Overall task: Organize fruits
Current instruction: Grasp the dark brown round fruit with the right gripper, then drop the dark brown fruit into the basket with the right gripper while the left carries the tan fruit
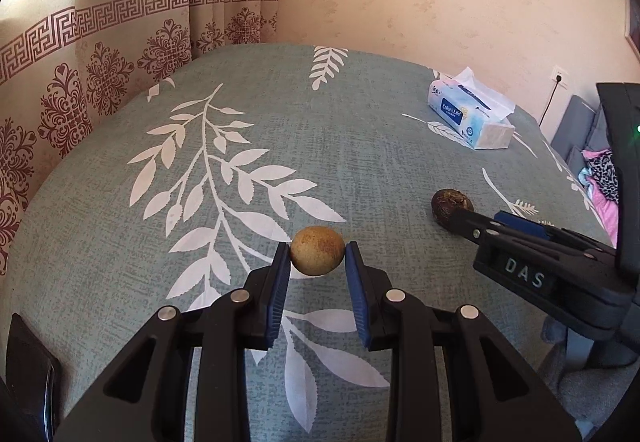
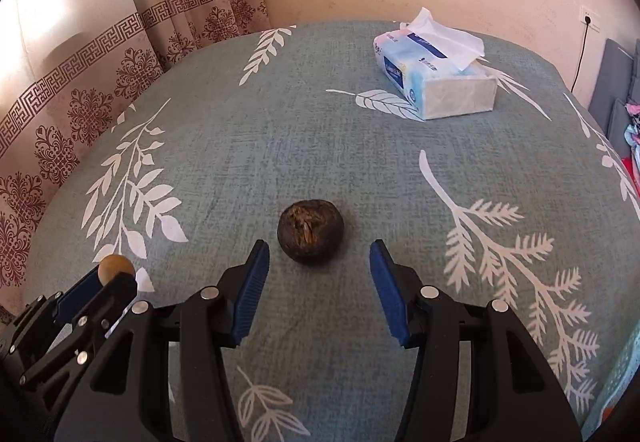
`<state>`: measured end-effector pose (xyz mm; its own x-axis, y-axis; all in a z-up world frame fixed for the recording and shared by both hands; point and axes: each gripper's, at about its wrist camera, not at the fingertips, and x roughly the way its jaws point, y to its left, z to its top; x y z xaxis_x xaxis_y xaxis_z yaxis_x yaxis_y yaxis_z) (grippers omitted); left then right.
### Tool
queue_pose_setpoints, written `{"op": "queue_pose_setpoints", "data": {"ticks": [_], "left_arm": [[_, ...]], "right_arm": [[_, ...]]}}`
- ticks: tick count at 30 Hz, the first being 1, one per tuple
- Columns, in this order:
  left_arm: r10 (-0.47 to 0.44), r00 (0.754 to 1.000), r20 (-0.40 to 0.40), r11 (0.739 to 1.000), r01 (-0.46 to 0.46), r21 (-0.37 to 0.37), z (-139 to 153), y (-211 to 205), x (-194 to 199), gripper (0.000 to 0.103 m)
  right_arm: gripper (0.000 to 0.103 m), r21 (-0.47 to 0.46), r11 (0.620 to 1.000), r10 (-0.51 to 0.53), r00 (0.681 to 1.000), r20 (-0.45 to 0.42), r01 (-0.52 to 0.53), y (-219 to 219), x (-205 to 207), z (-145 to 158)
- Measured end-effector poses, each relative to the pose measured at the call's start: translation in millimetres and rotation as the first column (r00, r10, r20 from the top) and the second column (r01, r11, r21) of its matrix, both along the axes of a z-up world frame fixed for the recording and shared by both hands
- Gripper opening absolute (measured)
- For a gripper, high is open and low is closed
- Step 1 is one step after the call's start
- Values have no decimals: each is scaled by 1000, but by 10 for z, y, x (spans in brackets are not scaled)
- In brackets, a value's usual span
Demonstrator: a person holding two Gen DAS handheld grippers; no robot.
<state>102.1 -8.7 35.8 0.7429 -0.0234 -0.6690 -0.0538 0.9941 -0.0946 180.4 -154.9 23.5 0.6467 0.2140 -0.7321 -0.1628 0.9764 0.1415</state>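
Left tongs [image 1: 317, 252] clamped on tan fruit [image 1: 317, 250]; right tongs [image 2: 319, 256] agape, dark fruit [image 2: 311, 232] at 12 o'clock. Advance straight, straddle, squeeze gently.

A home room: a table with a leaf-print tablecloth [image 2: 320, 162], a tissue pack [image 2: 436, 76] on it, patterned curtains [image 1: 100, 54] behind the table.

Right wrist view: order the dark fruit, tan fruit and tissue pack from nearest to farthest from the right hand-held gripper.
1. Dark fruit: just ahead of the right hand-held gripper, on the cloth.
2. Tan fruit: far left, held by the left hand-held gripper.
3. Tissue pack: far end, right.
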Motion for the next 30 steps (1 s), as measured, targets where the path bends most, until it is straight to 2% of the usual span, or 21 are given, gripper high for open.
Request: {"op": "queue_pose_setpoints", "data": {"ticks": [10,14,18,30], "left_arm": [[7,1000,-4,1000,-7,-18,-13,40,0,29],[0,1000,-5,1000,0,-19,-16,30,-1,29],[-9,1000,-5,1000,9,-18,-15,11,0,29],[-28,1000,6,999,28,-19,8,-21,-32,29]], "right_arm": [[54,-56,998,-2,1000,-13,1,144,256,-144],[48,-89,996,0,1000,0,0,162,229,-154],[41,-85,996,3,1000,-4,-4,152,190,-142],[41,-63,998,-26,1000,13,26,8,-116,-33]]}}
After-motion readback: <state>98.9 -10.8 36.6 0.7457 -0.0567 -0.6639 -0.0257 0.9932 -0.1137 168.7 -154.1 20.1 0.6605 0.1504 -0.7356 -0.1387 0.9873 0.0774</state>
